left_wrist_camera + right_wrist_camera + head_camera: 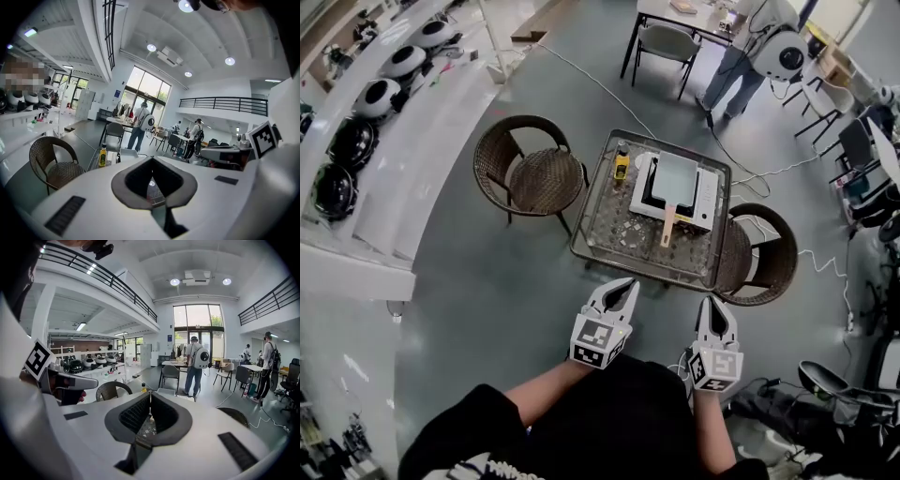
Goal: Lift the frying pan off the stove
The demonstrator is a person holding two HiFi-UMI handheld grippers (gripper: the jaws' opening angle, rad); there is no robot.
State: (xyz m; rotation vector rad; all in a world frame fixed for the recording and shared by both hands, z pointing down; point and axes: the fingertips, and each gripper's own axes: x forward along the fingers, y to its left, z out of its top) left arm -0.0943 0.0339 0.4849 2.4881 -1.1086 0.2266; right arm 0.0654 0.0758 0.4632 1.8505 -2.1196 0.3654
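Our left gripper (627, 284) and right gripper (713, 305) are both pressed together and empty, short of the table (598, 230). The frying pan (679, 177) sits on the stove (706, 202) at twelve o'clock. We judge this the approach; next we must spread the jaws around its handle (667, 231).

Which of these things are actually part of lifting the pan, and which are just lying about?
Belongs to the job: frying pan, stove beneath it, left gripper and right gripper, both shut and empty.
Just lying about: yellow bottle on the table, two wicker chairs beside it.
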